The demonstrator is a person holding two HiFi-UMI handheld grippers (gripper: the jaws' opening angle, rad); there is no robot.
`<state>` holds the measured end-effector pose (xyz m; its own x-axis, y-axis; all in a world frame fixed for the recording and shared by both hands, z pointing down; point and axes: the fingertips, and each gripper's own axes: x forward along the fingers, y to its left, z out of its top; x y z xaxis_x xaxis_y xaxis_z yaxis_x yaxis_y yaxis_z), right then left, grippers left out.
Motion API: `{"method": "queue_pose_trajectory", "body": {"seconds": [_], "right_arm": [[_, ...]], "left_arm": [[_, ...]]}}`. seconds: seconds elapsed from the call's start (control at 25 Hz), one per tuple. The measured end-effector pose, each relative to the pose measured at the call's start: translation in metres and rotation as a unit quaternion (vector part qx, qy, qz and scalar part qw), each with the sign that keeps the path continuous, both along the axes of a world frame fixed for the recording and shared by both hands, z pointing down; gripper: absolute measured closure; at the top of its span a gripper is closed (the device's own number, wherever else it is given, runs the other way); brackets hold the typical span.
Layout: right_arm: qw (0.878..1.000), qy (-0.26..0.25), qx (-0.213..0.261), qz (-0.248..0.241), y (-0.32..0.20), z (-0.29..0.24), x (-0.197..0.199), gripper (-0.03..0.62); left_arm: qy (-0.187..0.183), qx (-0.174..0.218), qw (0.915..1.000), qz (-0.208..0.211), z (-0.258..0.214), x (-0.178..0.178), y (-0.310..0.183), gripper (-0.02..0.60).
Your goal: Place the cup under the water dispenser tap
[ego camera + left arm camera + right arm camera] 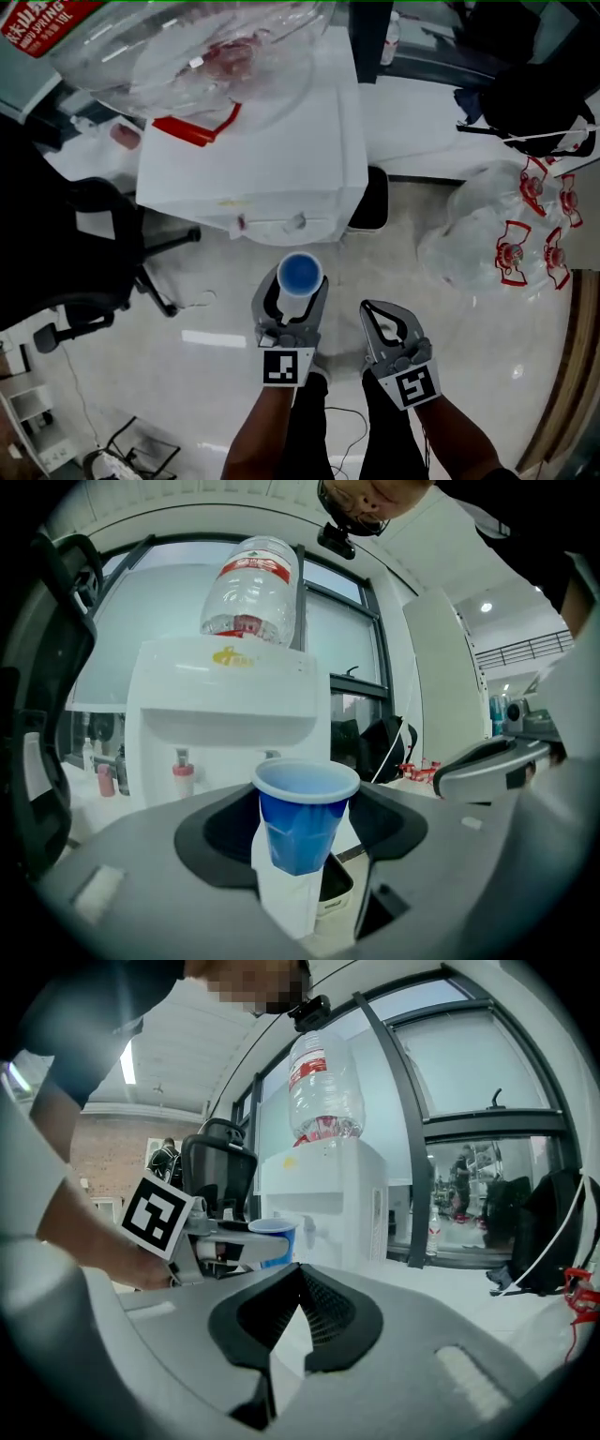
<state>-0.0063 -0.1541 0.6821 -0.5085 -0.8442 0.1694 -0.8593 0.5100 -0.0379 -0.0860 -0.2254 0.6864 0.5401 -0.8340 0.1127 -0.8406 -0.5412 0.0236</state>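
**Cup held short of the dispenser**

Both forearms reach up from bottom centre, level and side by side. The left gripper (292, 292) clamps the upright blue cup (301, 273), just below the water dispenser (281, 159). The right gripper (379, 307) is closed and empty.

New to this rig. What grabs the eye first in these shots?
The blue cup, upright in the left claw, stands out in front of the white water dispenser, not yet under a tap. The dispenser's upturned clear bottle fills the top of the head view. The right claw is shut and empty beside the left, and clear water jugs lie on the floor at right.
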Motion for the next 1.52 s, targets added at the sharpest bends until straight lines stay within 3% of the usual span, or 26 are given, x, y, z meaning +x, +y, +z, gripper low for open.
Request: {"method": "queue_pose_trajectory", "body": {"seconds": [0.6, 0.84, 1.12, 1.52], "right_arm": [[1.0, -0.009, 0.019, 0.019, -0.046, 0.071, 0.002, 0.591], [1.0, -0.017, 0.005, 0.009, -0.043, 0.082, -0.007, 0.591], [1.0, -0.013, -0.014, -0.009, -0.032, 0.096, -0.013, 0.591], [1.0, -0.017, -0.018, -0.013, -0.028, 0.1, -0.009, 0.591]], "left_arm": [[-0.025, -0.011, 0.9995, -0.015, 0.099, 0.008, -0.044, 0.264], [-0.048, 0.006, 0.9987, -0.015, 0.116, 0.01, -0.059, 0.264], [-0.032, -0.012, 0.9987, -0.037, 0.133, 0.005, -0.078, 0.264], [-0.045, -0.033, 0.9961, -0.069, 0.159, -0.001, -0.087, 0.259]]}}
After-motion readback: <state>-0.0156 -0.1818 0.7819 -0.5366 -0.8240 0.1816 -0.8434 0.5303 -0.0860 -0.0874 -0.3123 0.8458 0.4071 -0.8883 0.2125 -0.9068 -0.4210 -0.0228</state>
